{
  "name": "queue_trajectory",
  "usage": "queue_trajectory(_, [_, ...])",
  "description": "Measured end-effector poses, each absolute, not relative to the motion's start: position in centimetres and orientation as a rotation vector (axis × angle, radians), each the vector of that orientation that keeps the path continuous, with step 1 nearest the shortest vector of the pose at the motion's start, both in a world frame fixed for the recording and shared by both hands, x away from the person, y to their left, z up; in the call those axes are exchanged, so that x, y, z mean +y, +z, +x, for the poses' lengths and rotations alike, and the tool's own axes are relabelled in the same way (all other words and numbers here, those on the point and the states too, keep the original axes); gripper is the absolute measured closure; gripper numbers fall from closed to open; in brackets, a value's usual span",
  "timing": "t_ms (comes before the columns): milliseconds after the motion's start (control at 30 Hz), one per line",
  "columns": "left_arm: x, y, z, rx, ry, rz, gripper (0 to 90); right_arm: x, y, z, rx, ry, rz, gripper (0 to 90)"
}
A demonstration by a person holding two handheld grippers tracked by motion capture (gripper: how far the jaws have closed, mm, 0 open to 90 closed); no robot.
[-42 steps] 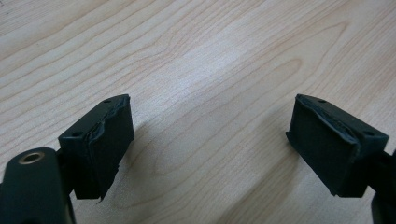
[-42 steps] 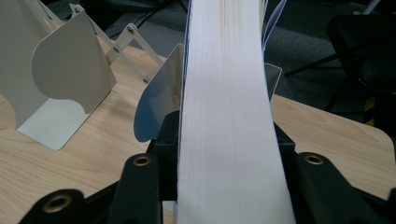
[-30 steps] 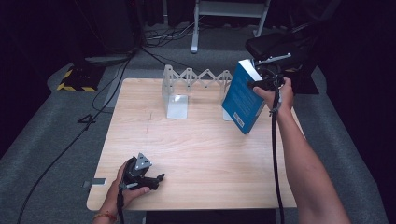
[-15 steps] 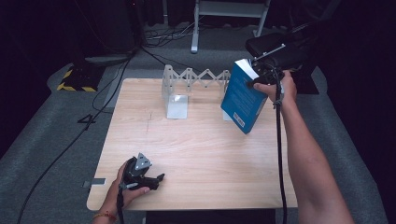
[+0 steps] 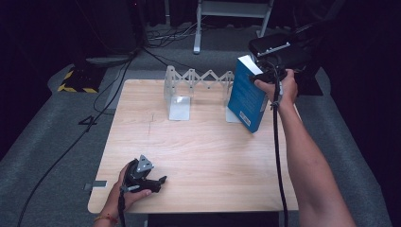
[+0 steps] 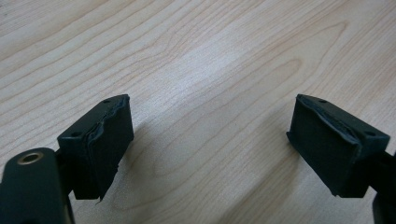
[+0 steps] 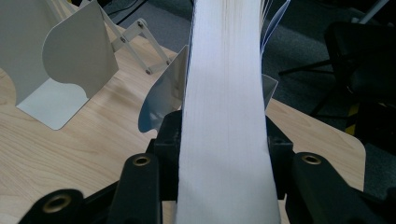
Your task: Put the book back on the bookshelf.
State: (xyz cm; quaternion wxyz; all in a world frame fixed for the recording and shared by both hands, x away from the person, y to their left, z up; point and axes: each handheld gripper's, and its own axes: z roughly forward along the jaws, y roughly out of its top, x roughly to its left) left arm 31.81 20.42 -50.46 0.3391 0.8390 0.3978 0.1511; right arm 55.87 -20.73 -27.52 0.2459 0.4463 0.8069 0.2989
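My right gripper (image 5: pixel 265 75) is shut on a blue book (image 5: pixel 246 97), gripping it near its top corner. The book hangs tilted at the table's back right, just in front of the right end of a white folding book rack (image 5: pixel 194 78). In the right gripper view the book's white page edge (image 7: pixel 226 93) runs up between the two pads (image 7: pixel 164 135), which press on its covers. I cannot tell whether the book's lower corner touches the table. My left gripper (image 5: pixel 158 182) lies on the wooden table (image 5: pixel 203 156) near the front left edge. Its jaws stand open over bare wood (image 6: pixel 210 144).
The rack's left bookend plate (image 5: pixel 178 101) stands upright with its foot flat on the table (image 7: pixel 70 60). A second plate (image 7: pixel 163 95) stands right behind the book. Cables (image 5: pixel 71 142) trail over the grey floor at the left.
The right gripper and the book have shifted slightly upward by the rack. The left gripper has not moved.
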Motion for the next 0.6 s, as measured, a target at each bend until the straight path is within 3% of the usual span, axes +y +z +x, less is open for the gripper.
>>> queue_trajectory(600, [20.5,-50.5,31.9,1.020,0.388,2.187,14.3,-21.6,-29.3,55.4,2.164,0.907,1.174,59.1])
